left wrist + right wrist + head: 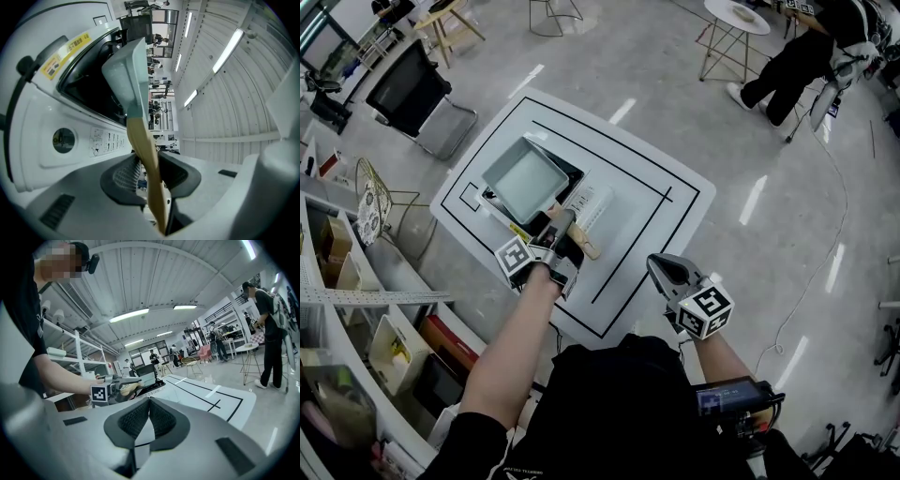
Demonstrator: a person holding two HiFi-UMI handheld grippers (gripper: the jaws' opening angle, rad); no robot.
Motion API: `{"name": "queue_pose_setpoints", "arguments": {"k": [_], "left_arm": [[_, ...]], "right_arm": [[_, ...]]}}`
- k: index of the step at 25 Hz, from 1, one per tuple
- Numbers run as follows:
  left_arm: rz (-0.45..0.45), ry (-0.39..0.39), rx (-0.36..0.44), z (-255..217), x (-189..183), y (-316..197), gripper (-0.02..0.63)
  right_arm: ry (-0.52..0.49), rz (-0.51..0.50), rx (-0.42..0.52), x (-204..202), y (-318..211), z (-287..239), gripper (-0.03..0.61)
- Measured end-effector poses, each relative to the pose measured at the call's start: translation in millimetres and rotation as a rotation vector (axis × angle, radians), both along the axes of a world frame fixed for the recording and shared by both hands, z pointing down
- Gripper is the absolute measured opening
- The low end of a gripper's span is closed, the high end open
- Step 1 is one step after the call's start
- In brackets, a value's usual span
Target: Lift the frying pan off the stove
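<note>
Frying pan point(525, 178), rectangular, pale grey-green, shallow-walled, with a straight wooden handle point(587, 246); it sits over the black top of the stove point(592, 208). Whether it touches the burner cannot be told. The stove stands on the left half of the white table point(675, 197), inside black marked lines and near the table's left edge. Shelving point(356, 281) crowds that left side. A chair point(417, 94) stands beyond the far corner, and bare floor point(769, 225) lies open to the right. The left gripper point(555, 225) reaches level from the near side, its jaws clamped on the handle just behind the pan. The right gripper point(661, 267) is well apart over the table's near right part, jaws together and empty.
</note>
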State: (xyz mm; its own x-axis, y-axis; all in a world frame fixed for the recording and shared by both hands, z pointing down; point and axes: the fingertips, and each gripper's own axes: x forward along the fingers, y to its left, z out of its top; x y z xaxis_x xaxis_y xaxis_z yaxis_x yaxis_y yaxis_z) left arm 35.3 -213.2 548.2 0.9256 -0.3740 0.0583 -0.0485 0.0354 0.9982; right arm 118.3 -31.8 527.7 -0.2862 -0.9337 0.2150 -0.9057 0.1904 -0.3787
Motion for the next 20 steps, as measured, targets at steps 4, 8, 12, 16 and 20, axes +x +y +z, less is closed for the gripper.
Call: {"name": "queue_pose_setpoints", "arguments": {"k": [4,8,12,16,20], "left_arm": [[0.009,-0.006,0.006,0.2,-2.4,2.7,0.114],[0.011,-0.005,0.014,-1.0,-5.4,5.3,0.114],[0.003,-0.014,0.025,-4.9,-8.5,7.0,0.114],[0.004,-0.024,0.039,-11.1,-11.3,9.7,0.115],[0.009,-0.038,0.051,-16.7,-15.8,15.3,0.115]], "right_arm": [[-0.006,-0.008,0.004,-1.4,0.4,0.2,0.025],[0.004,-0.018,0.004,-1.4,0.7,1.1,0.025],[0.006,-0.031,0.001,-1.9,2.4,1.9,0.025],[0.014,-0.04,-0.004,-1.4,0.8,-1.1,0.025],[0.015,-0.063,0.006,-2.9,-0.9,-2.8,0.025]]}}
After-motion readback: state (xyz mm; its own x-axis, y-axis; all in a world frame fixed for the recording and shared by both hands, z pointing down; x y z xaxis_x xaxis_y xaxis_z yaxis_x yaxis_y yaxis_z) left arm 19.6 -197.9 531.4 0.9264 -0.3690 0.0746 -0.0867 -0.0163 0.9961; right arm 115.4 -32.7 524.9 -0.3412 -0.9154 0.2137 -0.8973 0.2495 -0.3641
